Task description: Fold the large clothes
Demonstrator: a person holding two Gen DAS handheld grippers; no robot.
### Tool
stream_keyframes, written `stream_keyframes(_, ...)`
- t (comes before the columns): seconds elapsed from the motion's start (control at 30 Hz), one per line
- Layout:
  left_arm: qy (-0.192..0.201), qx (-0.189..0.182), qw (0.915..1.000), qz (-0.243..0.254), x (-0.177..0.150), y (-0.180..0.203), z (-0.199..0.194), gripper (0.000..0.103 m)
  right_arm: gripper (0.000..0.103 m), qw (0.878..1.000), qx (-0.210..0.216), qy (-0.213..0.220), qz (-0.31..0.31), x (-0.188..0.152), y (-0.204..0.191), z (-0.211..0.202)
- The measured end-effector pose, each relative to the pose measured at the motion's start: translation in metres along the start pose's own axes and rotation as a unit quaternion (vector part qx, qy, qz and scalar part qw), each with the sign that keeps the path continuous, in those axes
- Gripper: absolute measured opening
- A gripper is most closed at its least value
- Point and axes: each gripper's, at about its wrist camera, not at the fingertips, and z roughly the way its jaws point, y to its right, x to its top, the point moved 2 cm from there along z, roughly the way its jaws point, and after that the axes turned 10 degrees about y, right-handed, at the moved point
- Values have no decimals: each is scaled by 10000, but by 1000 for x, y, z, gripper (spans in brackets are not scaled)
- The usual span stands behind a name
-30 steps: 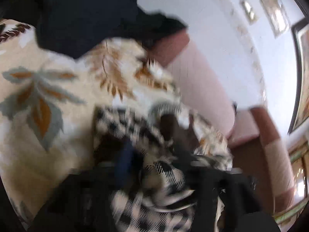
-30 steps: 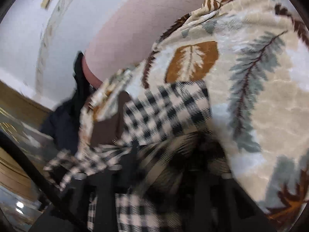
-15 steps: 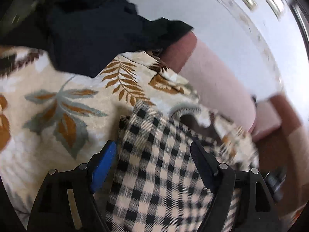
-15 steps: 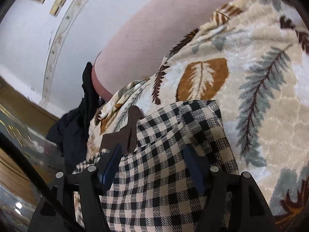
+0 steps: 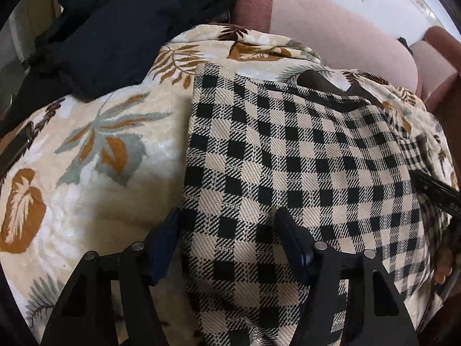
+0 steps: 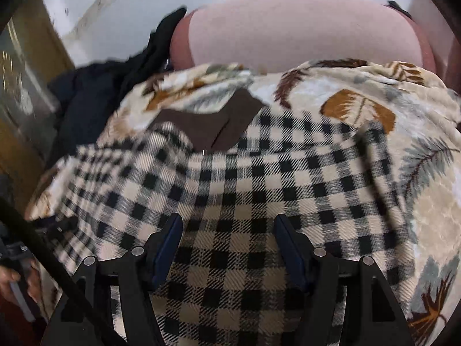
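I've dropped the checked jacket (image 5: 288, 158) flat on the leaf-print blanket (image 5: 95, 150); left gripper (image 5: 227, 233) and right gripper (image 6: 227, 230) both gape, empty, so folding starts.

I count one checked garment (image 5: 288, 155), black and cream, and it shows in both wrist views. Its brown lining or collar piece (image 6: 213, 124) I count as one flap, though I cannot tell whether it is a single piece or two lying together. Under it is one leaf-printed blanket (image 5: 95, 150). Dark clothes (image 5: 109, 28) are heaped at the far left; I make it one pile and cannot tell how many garments are in it. One pink sofa back (image 6: 302, 28) sits behind. I have two claws, the left claw (image 5: 230, 230) and the right claw (image 6: 229, 230), each with two fingers.
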Motion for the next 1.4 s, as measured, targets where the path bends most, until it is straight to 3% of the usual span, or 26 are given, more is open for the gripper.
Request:
stream_keyframes(0.1, 41, 168, 9998, 85, -2, -3, -3, 66, 69, 9994, -329, -55, -122, 1, 9, 14)
stream_keyframes(0.13, 56, 237, 9996, 108, -3, -4, -3, 66, 68, 9958, -865, -105, -269, 2, 17, 20)
stream_keyframes(0.27, 18, 257, 9996, 76, -5, -8, 0, 66, 68, 9565, -2857, 31, -594, 8, 54, 27)
stream_keyframes(0.33, 9, 244, 9997, 36, -4, -9, 2, 67, 68, 9505, -3096, 13, -278, 11, 71, 22)
stream_keyframes(0.43, 23, 267, 9996, 49, -4, -9, 4, 67, 74, 9252, -3788, 46, -207, 16, 92, 16)
stream_keyframes(0.63, 59, 264, 9996, -100, 0, -15, 0, 66, 75, 9496, -3060, 244, 627, 23, 111, -6)
stream_keyframes(0.8, 386, 276, 9974, -546, 6, -38, -26, 63, 75, 9742, -2011, 509, 888, 21, 78, -38)
stream_keyframes(0.87, 464, 86, 9961, -747, 3, -48, -39, 63, 75, 9811, -1677, 498, 829, 16, 66, -52)
stream_keyframes(0.97, 463, -494, 9928, -987, -10, -57, -55, 63, 75, 9876, -1378, 387, 647, 3, 54, -71)
stream_keyframes(1.07, 371, -1090, 9890, -928, -30, -53, -65, 63, 75, 9902, -1248, 290, 549, -14, 56, -88)
stream_keyframes(1.13, 242, -1212, 9893, -773, -43, -48, -66, 63, 75, 9904, -1208, 246, 620, -27, 64, -101)
stream_keyframes(1.3, -167, -1118, 9930, -330, -72, -29, -49, 62, 75, 9897, -957, 57, 1067, -58, 94, -122)
stream_keyframes(1.33, -106, -1038, 9943, -212, -73, -25, -49, 53, 75, 9896, -893, 6, 1131, -63, 97, -123)
stream_keyframes(1.37, -120, -1041, 9945, -79, -72, -19, -48, 23, 75, 9895, -812, -74, 1193, -71, 98, -122)
stream_keyframes(1.4, -198, -1146, 9932, -73, -73, -16, -47, 10, 75, 9895, -765, -130, 1216, -76, 97, -121)
